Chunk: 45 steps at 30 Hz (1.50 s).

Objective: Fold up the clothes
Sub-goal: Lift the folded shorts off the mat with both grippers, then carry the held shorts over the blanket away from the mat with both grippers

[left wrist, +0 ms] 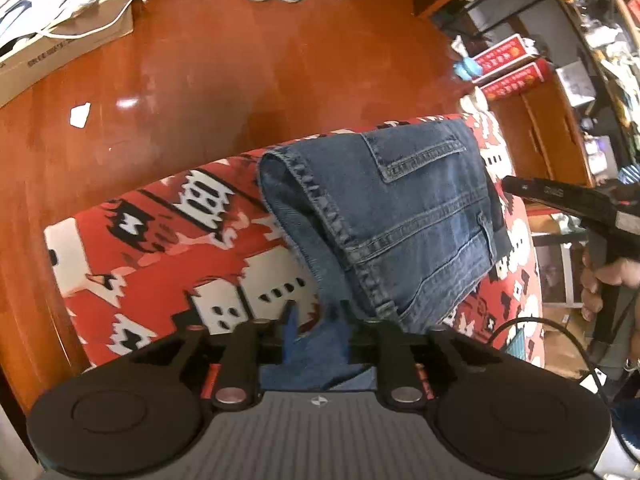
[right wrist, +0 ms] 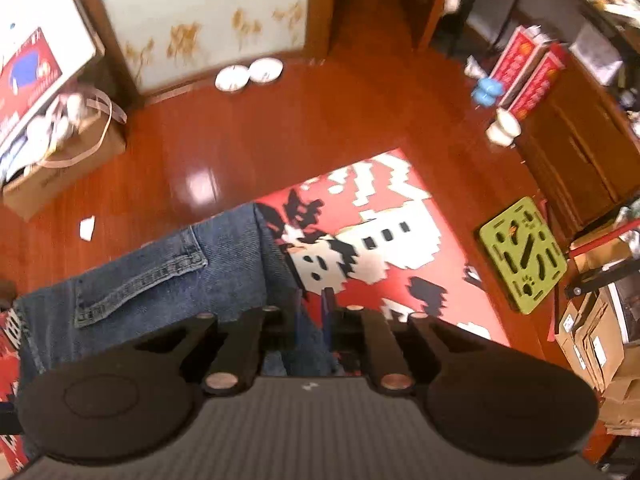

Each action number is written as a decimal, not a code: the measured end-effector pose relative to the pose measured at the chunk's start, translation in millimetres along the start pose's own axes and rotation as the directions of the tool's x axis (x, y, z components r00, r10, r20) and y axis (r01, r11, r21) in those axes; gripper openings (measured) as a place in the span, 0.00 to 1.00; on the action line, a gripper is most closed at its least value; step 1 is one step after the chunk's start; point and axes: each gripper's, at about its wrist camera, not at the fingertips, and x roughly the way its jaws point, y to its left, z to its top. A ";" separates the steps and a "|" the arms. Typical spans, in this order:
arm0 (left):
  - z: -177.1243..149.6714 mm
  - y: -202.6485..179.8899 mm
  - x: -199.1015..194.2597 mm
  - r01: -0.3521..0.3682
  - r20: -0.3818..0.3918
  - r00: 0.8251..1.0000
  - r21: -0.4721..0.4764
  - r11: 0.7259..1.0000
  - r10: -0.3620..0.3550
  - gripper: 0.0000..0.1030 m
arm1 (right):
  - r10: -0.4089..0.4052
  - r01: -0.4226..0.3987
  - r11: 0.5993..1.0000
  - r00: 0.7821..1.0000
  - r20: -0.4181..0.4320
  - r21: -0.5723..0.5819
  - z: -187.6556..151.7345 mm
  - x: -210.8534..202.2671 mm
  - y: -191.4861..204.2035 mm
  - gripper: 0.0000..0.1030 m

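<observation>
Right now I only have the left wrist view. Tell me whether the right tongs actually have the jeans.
Observer: Yes. In the right wrist view the right tongs are nearly closed, with an edge of the jeans running between the fingers.
Operator: Report what lies to the right of the rug.
Observer: A green slotted panel lies flat on the floor beside the rug.
Operator: Name anything beyond it.
Observer: Flattened cardboard boxes are stacked at the far right.
</observation>
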 end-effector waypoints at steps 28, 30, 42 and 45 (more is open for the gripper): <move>-43.0 9.9 17.4 0.107 -0.032 0.994 0.434 0.895 -0.104 0.09 | 0.251 -0.251 0.968 0.968 0.030 0.004 -258.8 -76.9 131.8 0.19; -42.1 8.8 11.7 0.125 -0.064 0.992 0.384 0.915 -0.108 0.08 | 0.263 -0.262 0.965 0.964 0.033 -0.010 -258.3 -76.8 136.9 0.19; -34.2 32.9 33.3 0.102 -0.197 0.976 0.019 0.995 -0.096 0.08 | 0.248 -0.250 0.968 0.967 0.062 0.023 -259.4 -95.4 134.5 0.19; -35.8 31.1 34.4 0.096 -0.189 0.978 0.050 0.994 -0.085 0.10 | 0.238 -0.243 0.968 0.967 0.092 0.058 -251.6 -99.5 124.1 0.19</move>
